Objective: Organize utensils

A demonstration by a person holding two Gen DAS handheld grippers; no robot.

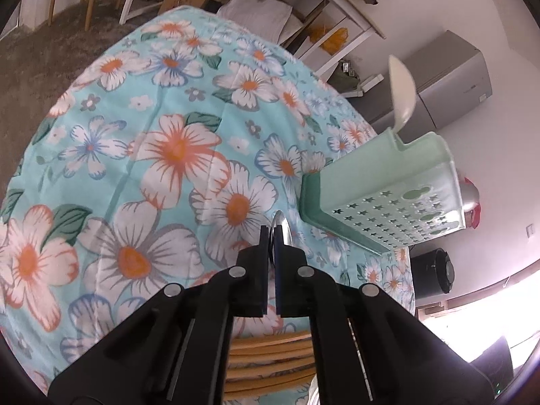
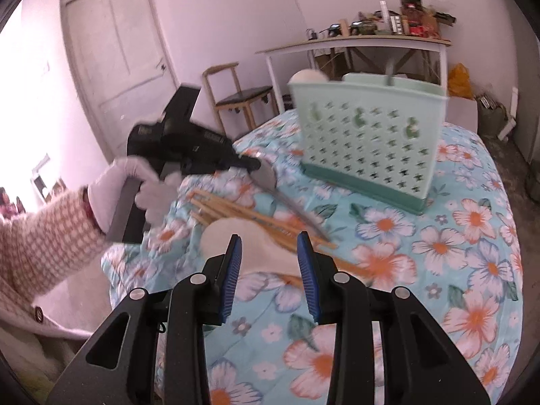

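The metal spoon (image 1: 281, 227) is being pinched by its bowl in the left tool (image 1: 270, 236), whose jaws are standing nearly together on it; in the right wrist view its handle is trailing down across the chopsticks (image 2: 256, 217), so it is not yet lifted clear. Those chopsticks are lying in a loose bundle near the edge of the tabletop closest to the person, with a pale flat utensil (image 2: 256, 246) partly under them. The right tool (image 2: 271, 263) is hovering over that pale utensil with its jaws partly apart and nothing between the pads. The green holder (image 2: 368, 138) is standing upright further in on the floral cloth (image 2: 438, 246), with a white spoon (image 1: 401, 94) already poking out of it. Judging by this, the pickup step is in hand; next the spoon likely needs raising, turning handle-down and lowering into the holder's open top.
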